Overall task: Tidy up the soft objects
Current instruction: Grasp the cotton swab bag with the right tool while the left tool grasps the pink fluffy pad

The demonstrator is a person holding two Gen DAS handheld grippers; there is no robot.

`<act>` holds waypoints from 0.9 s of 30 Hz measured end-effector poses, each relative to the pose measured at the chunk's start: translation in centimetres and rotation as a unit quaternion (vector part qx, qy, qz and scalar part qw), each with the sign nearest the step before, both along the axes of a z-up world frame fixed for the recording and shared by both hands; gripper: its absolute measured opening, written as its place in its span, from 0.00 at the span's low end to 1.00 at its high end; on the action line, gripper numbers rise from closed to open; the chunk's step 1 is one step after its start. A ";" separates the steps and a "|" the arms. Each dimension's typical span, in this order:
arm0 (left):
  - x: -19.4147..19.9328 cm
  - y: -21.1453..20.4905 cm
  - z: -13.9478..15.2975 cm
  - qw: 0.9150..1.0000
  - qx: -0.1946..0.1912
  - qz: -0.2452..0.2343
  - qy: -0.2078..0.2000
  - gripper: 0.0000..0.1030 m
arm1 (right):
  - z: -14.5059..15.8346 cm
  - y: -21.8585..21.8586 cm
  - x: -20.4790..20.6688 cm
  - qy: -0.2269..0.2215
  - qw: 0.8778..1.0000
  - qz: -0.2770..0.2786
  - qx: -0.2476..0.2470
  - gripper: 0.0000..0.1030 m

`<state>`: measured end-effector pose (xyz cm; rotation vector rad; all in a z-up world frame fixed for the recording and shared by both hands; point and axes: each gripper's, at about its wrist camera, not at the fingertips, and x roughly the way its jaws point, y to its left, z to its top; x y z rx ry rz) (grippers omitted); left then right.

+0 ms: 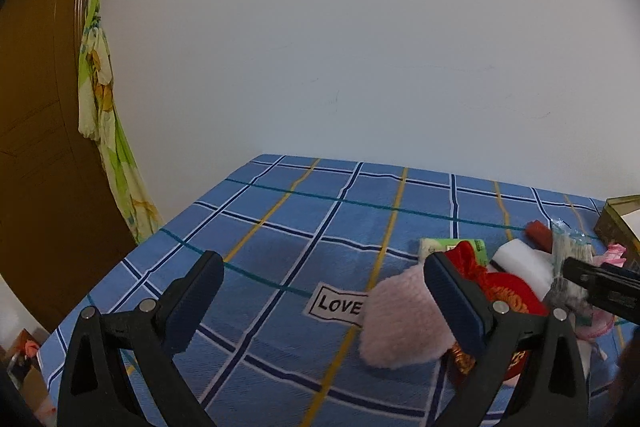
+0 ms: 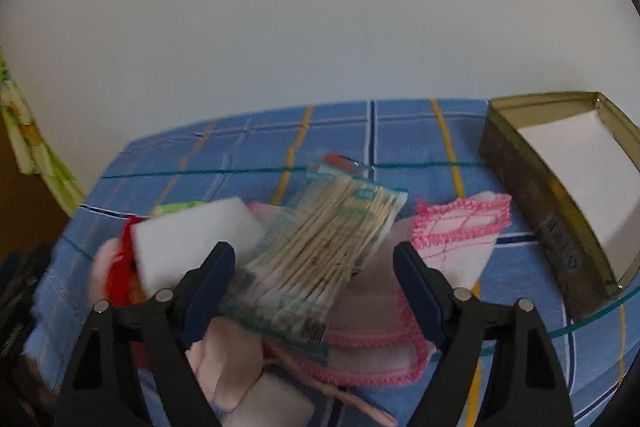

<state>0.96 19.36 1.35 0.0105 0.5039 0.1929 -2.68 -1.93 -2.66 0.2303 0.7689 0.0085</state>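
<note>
1. Left wrist view: my left gripper (image 1: 320,291) hangs above the blue plaid bedsheet (image 1: 280,227) with its jaws spread wide and nothing between them.
2. Just behind its right finger I see a fluffy pink soft piece (image 1: 400,323) lying on the sheet beside the "LOVE" label (image 1: 338,303).
3. Past that sit a red pouch with gold trim (image 1: 504,291), a white sponge block (image 1: 520,263) and a green-and-white packet (image 1: 452,247), all crowded together.
4. My right gripper (image 1: 600,287) shows at the right edge of this view, beside a clear bag of cotton swabs (image 1: 568,251); from here I cannot tell whether it touches the bag.
5. Right wrist view: my right gripper (image 2: 314,267) is wide open, and the bag of cotton swabs (image 2: 332,243) lies between the fingers, not clamped.
6. Under the bag lies a white cloth with pink crochet edging (image 2: 460,231), on the sheet.
7. An open gold tin (image 2: 520,179) with a white lining stands at the right, near the cloth.
</note>
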 end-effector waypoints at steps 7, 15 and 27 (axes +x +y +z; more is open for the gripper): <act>0.8 0.9 -1.0 1.000 0.008 0.003 0.026 0.99 | -2.0 0.7 2.1 0.031 0.999 0.014 0.006 0.48; 1.5 -1.3 -2.0 0.996 -0.017 -0.072 0.051 0.99 | 0.9 -2.5 -1.1 -0.049 0.997 0.036 0.050 0.36; 4.7 -1.7 -4.4 0.992 -0.056 -0.048 0.103 0.98 | 3.2 -1.4 -6.8 -0.162 0.983 0.086 -0.018 0.35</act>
